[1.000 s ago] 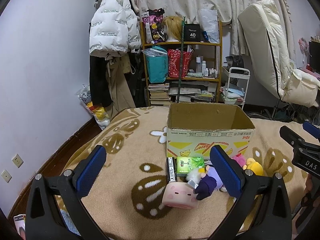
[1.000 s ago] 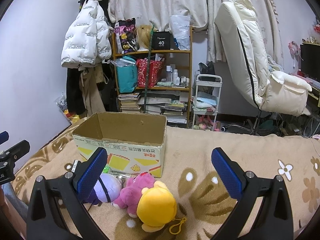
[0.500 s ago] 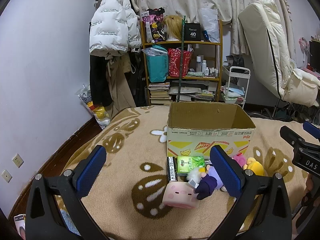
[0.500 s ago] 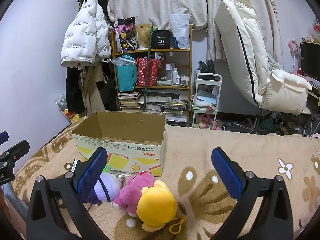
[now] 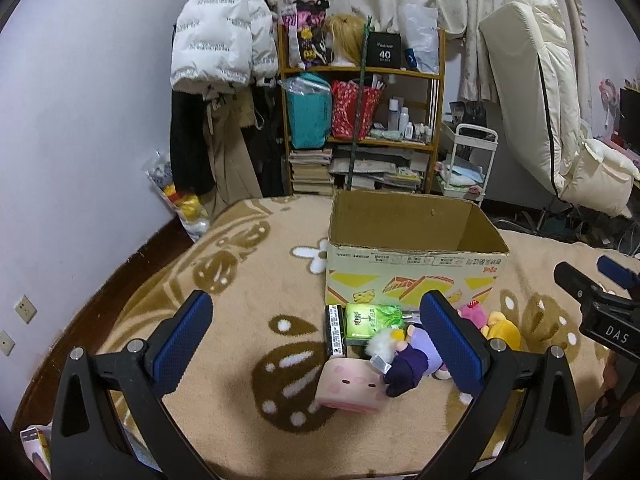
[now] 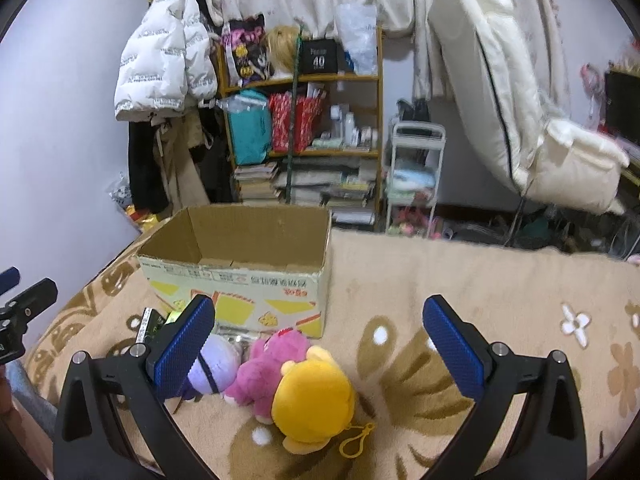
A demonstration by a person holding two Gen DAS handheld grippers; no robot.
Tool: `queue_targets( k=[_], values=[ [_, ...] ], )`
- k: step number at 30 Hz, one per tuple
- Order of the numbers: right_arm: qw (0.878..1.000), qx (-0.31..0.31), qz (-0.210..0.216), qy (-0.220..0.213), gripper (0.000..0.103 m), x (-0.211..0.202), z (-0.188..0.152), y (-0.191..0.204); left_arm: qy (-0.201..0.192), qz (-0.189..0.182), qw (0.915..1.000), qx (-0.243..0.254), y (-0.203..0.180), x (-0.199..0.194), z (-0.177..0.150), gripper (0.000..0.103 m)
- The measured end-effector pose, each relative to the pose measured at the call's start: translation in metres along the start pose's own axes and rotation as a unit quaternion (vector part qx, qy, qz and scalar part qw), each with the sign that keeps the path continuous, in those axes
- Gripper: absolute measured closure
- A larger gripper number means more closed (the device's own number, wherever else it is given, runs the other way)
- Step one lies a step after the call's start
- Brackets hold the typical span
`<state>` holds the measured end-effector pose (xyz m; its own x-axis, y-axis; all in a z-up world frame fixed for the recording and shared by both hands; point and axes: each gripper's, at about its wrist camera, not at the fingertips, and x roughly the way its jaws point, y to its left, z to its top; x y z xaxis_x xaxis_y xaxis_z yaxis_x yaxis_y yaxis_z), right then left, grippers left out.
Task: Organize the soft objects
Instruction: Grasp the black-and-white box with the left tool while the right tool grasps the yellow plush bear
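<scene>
An open cardboard box (image 5: 416, 272) (image 6: 240, 272) stands on a beige blanket. In front of it lie soft toys: a pink pig cushion (image 5: 350, 388), a purple doll (image 5: 412, 356) (image 6: 218, 362), a magenta bear (image 6: 272, 360) and a yellow plush (image 6: 314, 398) (image 5: 502, 330). A green packet (image 5: 370, 320) and a black flat pack (image 5: 335, 330) lie among them. My left gripper (image 5: 318, 344) is open above the pig and doll. My right gripper (image 6: 320, 344) is open over the bear and yellow plush, holding nothing.
The patterned blanket (image 6: 500, 288) stretches to the right of the box. Beyond the bed stand a crowded shelf (image 5: 360, 120), a hanging white jacket (image 5: 220, 28), a white cart (image 6: 414, 168) and a cream recliner (image 6: 500, 92). The other gripper's body (image 5: 600, 308) shows at the right edge.
The right gripper view has shifted a little, bringing the box and toys slightly closer. The left gripper and the toys have stayed put.
</scene>
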<state>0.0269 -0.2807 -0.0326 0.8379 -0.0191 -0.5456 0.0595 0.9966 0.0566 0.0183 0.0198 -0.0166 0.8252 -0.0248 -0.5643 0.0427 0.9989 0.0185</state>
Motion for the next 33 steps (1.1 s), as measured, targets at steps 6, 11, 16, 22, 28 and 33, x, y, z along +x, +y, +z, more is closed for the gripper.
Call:
queue_targets(
  k=[6,11,16,22,28,33],
  values=[
    [0.998,0.026,0.009,0.053,0.0,0.023,0.004,-0.015,0.026,0.005,0.9996,-0.008,-0.002,0.019,0.008,0.001],
    [0.995,0.027,0.004,0.097,0.0,0.043,0.004,-0.019,0.058,0.009,0.9983,0.0,-0.005,0.044,0.016,0.001],
    [0.989,0.037,0.007,0.144,0.0,0.064,0.002,-0.024,0.096,0.018,0.9952,-0.004,-0.008,0.073,0.016,0.001],
    [0.978,0.049,0.015,0.201,0.0,0.085,-0.007,-0.03,0.141,0.034,0.9894,-0.004,-0.011,0.103,0.013,0.001],
    [0.962,0.076,0.036,0.261,0.005,0.106,-0.027,-0.034,0.191,0.04,0.9807,0.001,-0.013,0.133,0.001,0.001],
    [0.95,0.081,0.05,0.297,0.009,0.121,-0.039,-0.031,0.224,0.037,0.9739,-0.004,-0.012,0.151,-0.009,0.001]
  ],
)
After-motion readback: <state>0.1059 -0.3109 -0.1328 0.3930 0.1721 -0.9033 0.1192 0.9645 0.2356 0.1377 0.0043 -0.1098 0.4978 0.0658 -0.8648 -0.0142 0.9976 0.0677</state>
